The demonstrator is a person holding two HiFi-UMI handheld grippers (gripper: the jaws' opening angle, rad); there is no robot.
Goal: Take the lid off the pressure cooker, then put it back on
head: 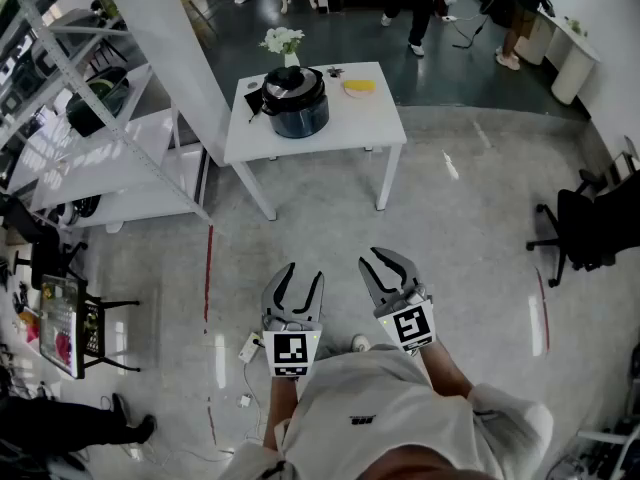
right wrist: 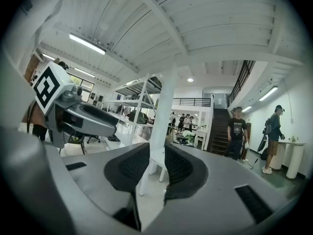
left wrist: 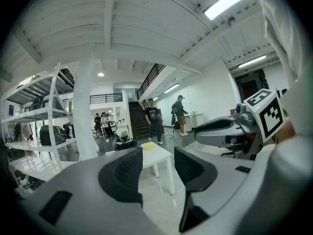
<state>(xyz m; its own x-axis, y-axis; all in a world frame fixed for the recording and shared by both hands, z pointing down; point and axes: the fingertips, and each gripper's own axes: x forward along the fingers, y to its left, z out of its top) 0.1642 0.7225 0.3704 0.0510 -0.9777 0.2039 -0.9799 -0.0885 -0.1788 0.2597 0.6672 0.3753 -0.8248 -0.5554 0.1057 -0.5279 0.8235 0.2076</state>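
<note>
the round black pressure cooker [head: 297, 101] sits far off on the small white table [head: 372, 128], lid on, so walk close first, then open the empty, barely parted left gripper [head: 299, 276] and right gripper [head: 388, 268] wider.

We had the table [head: 330, 140] ahead, well apart from us. Cooker [head: 296, 101] sat on its left half, flowers [head: 283, 40] just behind it, a small item [head: 359, 86] to its right. Shelving [head: 100, 158] stood left of the table, chair [head: 590, 223] far right. Left gripper [head: 303, 271] and right gripper [head: 388, 258] were side by side near us.
</note>
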